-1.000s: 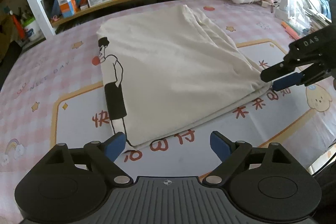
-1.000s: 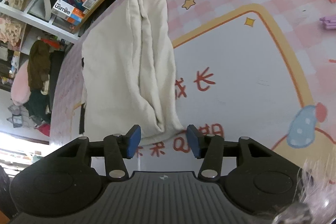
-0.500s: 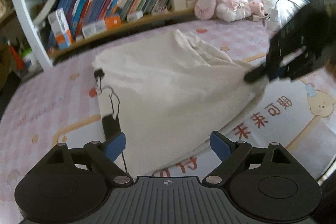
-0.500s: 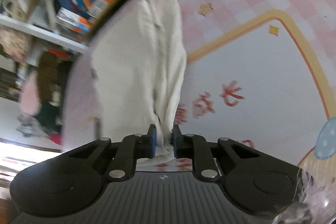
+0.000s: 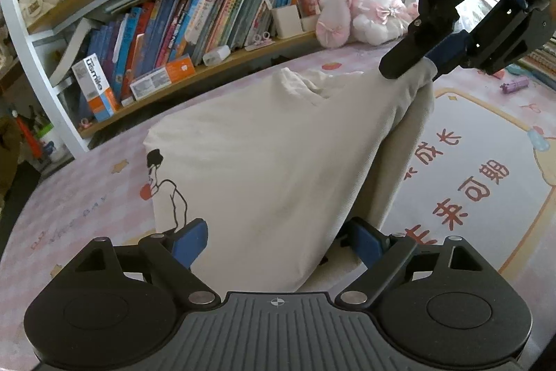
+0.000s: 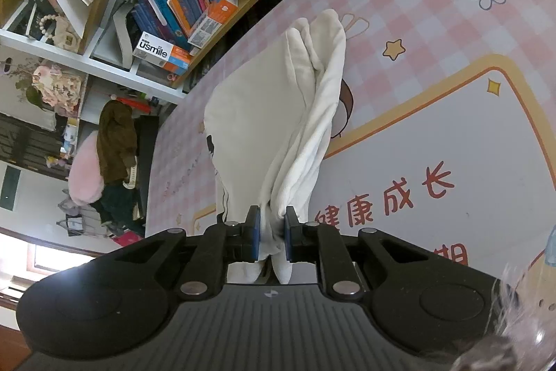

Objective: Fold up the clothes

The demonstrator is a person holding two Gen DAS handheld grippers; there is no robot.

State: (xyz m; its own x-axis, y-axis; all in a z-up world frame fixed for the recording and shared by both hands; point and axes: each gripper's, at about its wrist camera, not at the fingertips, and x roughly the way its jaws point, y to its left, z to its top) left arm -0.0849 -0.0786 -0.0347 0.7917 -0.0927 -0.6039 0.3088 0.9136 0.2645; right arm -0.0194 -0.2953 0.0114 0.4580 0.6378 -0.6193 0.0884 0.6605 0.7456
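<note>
one shirt (image 5: 278,162) hem — right claw (image 6: 272,228)

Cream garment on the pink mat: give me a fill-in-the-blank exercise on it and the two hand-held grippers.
1. The right hand-held gripper is shut on a bunched corner of the cream ____.
2. The left hand-held gripper has its jaws ____, with the garment lying between them.
3. The figure printed on the garment is drawn in ____.
4. The shelf behind the pink mat is filled mostly with ____.

Missing words: garment; open; black; books
</note>
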